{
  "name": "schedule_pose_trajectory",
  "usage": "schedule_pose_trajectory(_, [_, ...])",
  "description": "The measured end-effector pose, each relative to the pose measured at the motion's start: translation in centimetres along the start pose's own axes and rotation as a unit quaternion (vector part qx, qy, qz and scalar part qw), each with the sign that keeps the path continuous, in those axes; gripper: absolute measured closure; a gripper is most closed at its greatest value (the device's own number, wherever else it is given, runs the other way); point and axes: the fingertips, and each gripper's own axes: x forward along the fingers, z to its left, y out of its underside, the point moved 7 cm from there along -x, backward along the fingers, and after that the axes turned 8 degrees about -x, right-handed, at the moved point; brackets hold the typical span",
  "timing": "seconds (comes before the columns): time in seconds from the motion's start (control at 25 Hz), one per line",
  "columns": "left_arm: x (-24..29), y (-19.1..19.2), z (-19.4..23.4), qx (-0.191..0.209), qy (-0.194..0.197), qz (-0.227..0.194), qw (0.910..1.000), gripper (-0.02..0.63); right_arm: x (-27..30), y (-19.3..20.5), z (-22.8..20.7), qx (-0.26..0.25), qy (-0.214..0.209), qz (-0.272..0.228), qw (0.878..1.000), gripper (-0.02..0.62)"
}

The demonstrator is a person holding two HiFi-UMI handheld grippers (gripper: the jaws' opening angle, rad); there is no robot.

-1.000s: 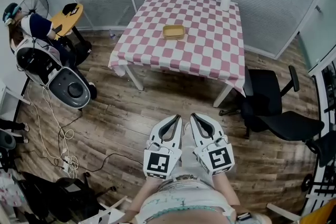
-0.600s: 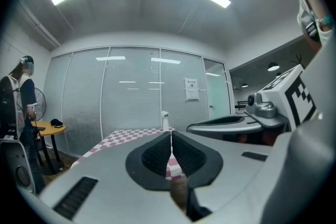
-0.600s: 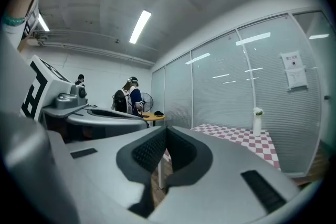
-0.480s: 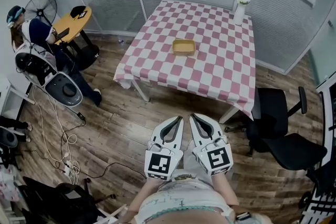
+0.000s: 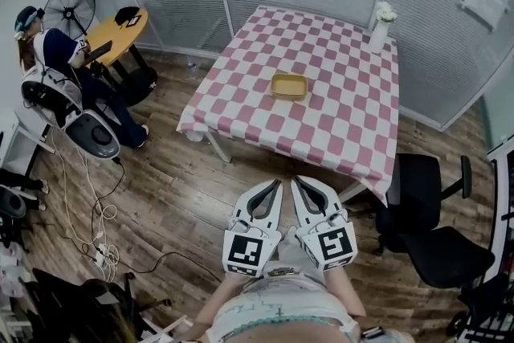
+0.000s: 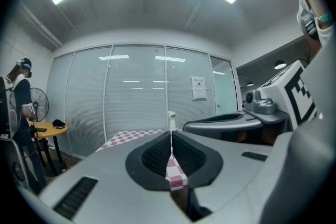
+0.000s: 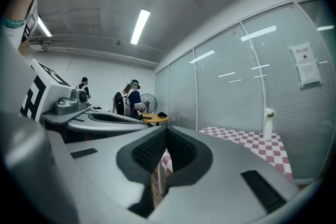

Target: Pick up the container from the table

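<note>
A shallow yellow container (image 5: 289,85) sits near the middle of a table with a red-and-white checked cloth (image 5: 337,124). Both grippers are held side by side close to my body, well short of the table's near edge. My left gripper (image 5: 275,182) is shut with nothing in it, its jaws meeting in the left gripper view (image 6: 171,134). My right gripper (image 5: 295,180) is also shut and holds nothing, seen closed in the right gripper view (image 7: 166,129). The container is hidden in both gripper views.
A white vase with flowers (image 5: 381,26) stands at the table's far right corner. A black office chair (image 5: 430,221) sits right of the table. A person (image 5: 48,52) sits at far left beside a round yellow table (image 5: 116,32) and a fan (image 5: 68,8). Cables (image 5: 96,237) lie on the wood floor.
The table and container have drifted lower and rightward in the head view and look nearer. Both grippers stay shut and side by side in the same place in the picture.
</note>
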Motion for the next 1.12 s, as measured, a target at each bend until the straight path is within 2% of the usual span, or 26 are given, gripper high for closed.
schedule_pose_trajectory(0.64, [6.7, -1.1, -1.4, 0.005, -0.026, -0.001, 0.9996, 0.589, 1.5, 0.7, -7.0, 0.0, -0.03, -0.013, 0.999, 0.601])
schedule_pose_trajectory(1.12, [11.2, -0.9, -0.7, 0.0, -0.03, 0.005, 0.9995, 0.589, 3.4, 1.9, -10.5, 0.003, -0.03, -0.01, 0.999, 0.601])
